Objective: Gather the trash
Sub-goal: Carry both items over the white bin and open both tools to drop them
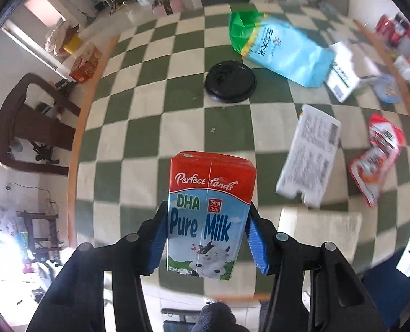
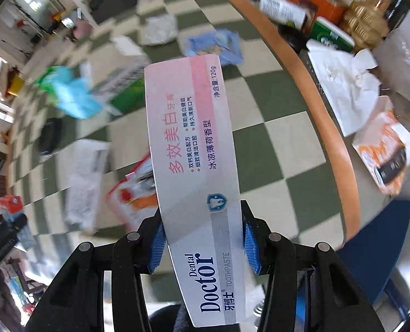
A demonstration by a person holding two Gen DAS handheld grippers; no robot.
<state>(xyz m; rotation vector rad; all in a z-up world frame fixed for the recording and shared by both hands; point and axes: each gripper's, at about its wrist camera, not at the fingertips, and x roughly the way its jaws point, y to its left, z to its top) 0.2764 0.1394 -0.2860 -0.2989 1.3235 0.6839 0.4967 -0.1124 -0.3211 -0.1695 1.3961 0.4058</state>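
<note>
L tongs (image 1: 207,238) are clamped on the milk carton (image 1: 212,210), R tongs (image 2: 202,244) pinch the long toothpaste box (image 2: 194,166) near one end, both above the checkered table (image 1: 149,127) w/ trash left, so box could pivot & slip

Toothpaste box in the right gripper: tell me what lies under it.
The toothpaste box, clamped in the right gripper, hangs over the green-and-white checked tablecloth. A red-and-orange wrapper pokes out from beneath its left edge. Whatever lies directly behind the box is covered.
</note>
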